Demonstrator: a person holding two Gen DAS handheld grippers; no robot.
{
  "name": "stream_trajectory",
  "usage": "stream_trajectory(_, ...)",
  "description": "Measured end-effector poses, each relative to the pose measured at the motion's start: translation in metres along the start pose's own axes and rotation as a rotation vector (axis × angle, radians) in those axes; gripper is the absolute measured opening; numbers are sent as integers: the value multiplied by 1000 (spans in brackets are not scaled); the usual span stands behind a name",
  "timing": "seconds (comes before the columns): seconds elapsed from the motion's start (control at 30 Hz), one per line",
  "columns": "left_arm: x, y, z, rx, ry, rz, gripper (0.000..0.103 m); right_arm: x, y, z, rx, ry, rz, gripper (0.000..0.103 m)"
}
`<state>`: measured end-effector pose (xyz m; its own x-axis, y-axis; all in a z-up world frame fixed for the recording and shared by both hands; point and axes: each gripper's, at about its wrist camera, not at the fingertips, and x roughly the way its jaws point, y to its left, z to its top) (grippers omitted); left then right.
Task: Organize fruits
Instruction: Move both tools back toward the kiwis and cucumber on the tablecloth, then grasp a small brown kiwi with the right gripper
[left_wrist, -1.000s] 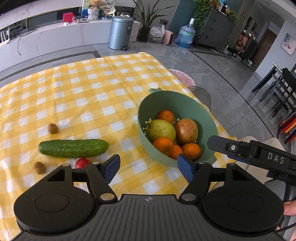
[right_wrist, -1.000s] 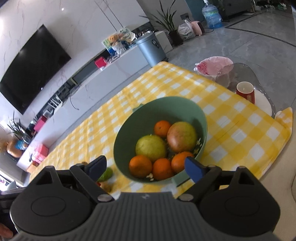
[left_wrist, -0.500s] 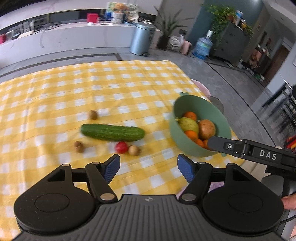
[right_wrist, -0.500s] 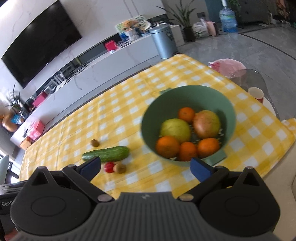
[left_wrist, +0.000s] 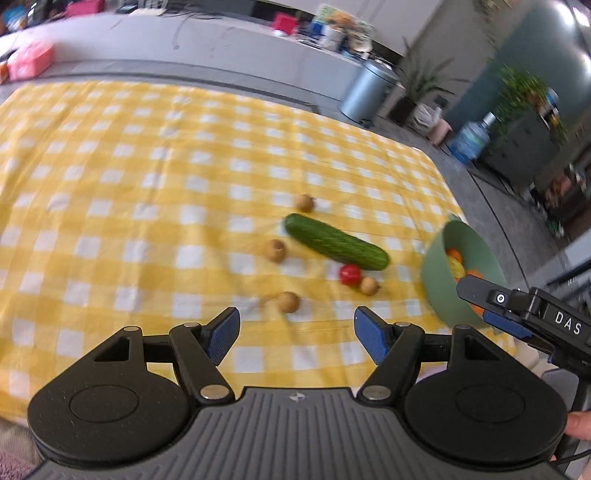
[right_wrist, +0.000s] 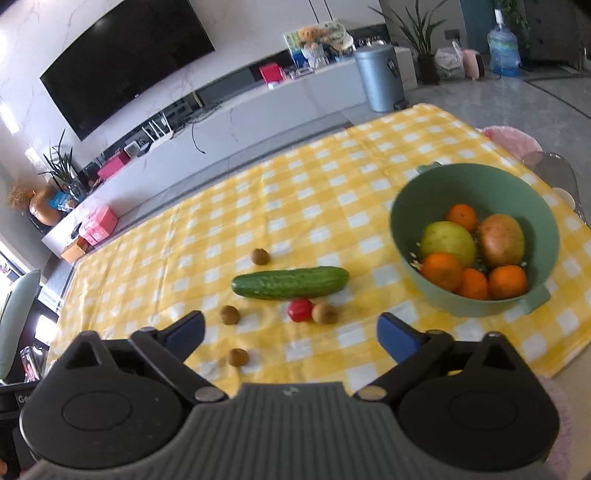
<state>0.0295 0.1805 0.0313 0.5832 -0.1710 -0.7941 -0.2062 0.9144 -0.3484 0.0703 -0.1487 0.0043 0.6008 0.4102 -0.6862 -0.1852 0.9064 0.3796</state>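
Loosely scattered on the yellow checked tablecloth lie the pieces not yet sorted: one cucumber, one small red tomato touching a little brown fruit, and three more of the same brown fruits, which makes four, one beyond the cucumber, one nearer its left end and one closest to the cameras. To their right stands the green bowl, which holds four oranges, one yellow-green round fruit and one reddish mango-like fruit. My reading is that the step in hand is the approach to the loose pieces, with nothing gripped yet. The left gripper has its jaws spread apart and empty, the closest brown fruit lying just beyond the gap. The right gripper is also empty, its jaws wide but closing a little with nothing between them. Next, I judge, one gripper must drop over a small brown fruit, centre it between the pads and close gently, since such a round fruit may roll on the cloth.
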Motion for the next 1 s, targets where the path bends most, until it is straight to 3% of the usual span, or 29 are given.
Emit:
stream_trajectory(0.3,10,42,-7,-51,-39,-4,83,37,23,-18,-17,34,-11,65)
stream_trajectory(0.5,31,58,-9,-87,9,6,83,80,24,-34,78,128,80,54)
stream_trajectory(0.63,43,71,-10,-118,30,42,83,107,39,-45,55,161,63,37)
stream_trajectory(0.77,54,78,-11,-110,48,128,83,128,47,-50,50,164,50,34)
stream_trajectory(1.0,65,84,-14,-127,70,123,83,153,53,-51,30,178,30,34)
